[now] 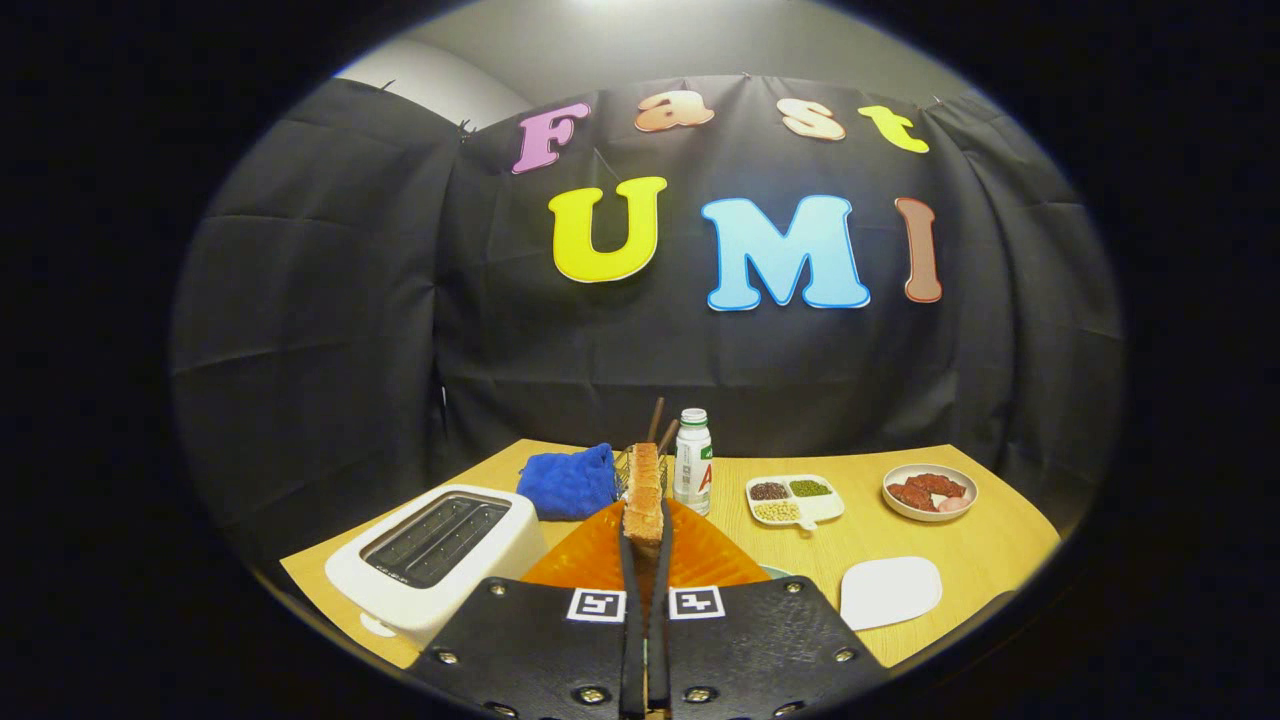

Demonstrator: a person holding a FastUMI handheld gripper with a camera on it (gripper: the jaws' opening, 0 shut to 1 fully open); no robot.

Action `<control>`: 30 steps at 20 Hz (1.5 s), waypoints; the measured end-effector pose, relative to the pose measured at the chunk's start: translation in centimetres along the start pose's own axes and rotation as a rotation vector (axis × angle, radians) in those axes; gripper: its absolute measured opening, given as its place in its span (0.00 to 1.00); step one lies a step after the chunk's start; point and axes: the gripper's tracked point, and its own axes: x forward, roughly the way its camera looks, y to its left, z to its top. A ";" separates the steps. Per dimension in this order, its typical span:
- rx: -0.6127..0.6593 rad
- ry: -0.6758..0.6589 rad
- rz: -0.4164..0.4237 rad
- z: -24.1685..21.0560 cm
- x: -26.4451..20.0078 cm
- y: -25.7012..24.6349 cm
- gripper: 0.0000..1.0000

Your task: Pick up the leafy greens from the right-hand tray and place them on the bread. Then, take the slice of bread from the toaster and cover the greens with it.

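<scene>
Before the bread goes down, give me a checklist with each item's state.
1. Claw shut on the bread slice: ok, both fingers press it, slice upright on edge.
2. Slice out of the toaster: ok, slots look empty.
3. Orange plate under the slice: ok, just ahead of the fingers.
4. Greens on the base bread: cannot tell, the claw hides that spot.
5. Bottle clear of the slice: ok, standing beyond the plate, right of the slice.
</scene>
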 end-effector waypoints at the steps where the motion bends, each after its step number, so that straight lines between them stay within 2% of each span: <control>1: 0.003 -0.003 -0.002 -0.3 0.0 -0.6 0.02; 11: 0.012 0.021 -0.004 -4.0 -0.2 -4.9 0.03; 15: 0.051 0.043 0.037 -5.6 0.1 -4.5 0.02; 26: 0.032 0.086 0.074 -9.0 1.7 -3.2 0.02; 30: 0.118 0.107 0.108 -9.6 2.0 -3.5 0.03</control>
